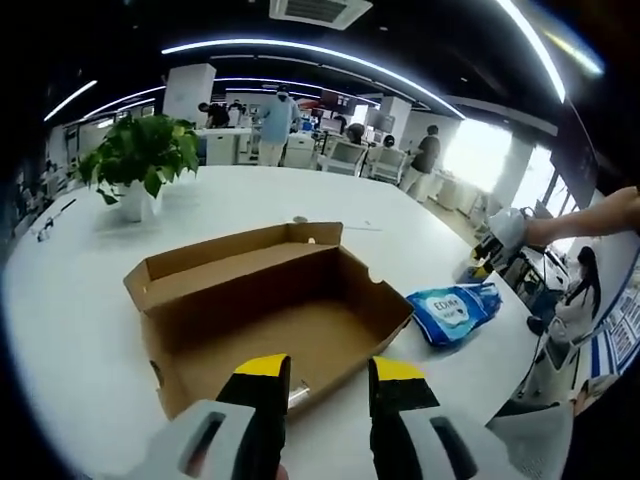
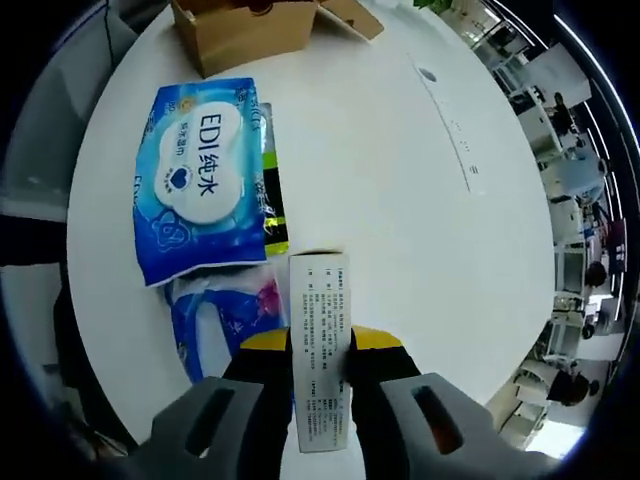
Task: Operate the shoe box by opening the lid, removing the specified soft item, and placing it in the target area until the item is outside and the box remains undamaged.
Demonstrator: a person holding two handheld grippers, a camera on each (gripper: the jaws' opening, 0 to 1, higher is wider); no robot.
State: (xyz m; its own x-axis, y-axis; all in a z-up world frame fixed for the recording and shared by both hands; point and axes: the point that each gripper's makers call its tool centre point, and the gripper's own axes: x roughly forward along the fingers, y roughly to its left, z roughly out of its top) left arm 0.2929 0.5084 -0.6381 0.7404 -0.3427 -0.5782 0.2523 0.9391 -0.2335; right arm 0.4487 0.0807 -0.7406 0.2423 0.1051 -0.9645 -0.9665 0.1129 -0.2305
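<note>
While the shoe box (image 1: 270,310) sits open at centre of the left gripper view, lid flap laid back toward upper left, its inside looks bare w/ only a thin pale strip near the front wall, too small to ID. Left gripper (image 1: 330,375) hovers just in front of the box's near wall, fingers apart, nothing between them. Blue wipes pack (image 1: 455,312) lies on the white table (image 1: 80,300) just right of the box, so the soft stuff is already outside. A potted plant (image 1: 140,160) stands upper left, people and desks far behind.

In the right gripper view, the right gripper (image 2: 320,345) is at bottom centre, fingers clamped on a flat white printed pack (image 2: 320,350) that pokes up between them. Big blue wipes pack (image 2: 205,180) lies flat at upper left of that frame, a second blue soft pack (image 2: 215,315) partly under it at lower left, box corner (image 2: 250,25) at top edge.

Handling, my guess: packs are light, squashy, film is slick, so pinch at a sealed edge or end seam, not the puffy middle, moderate squeeze. Held pack seems stiffer, flat; grip across the narrow width looks OK. Box is thin cardboard; keep fingers off its walls to avoid creasing.
</note>
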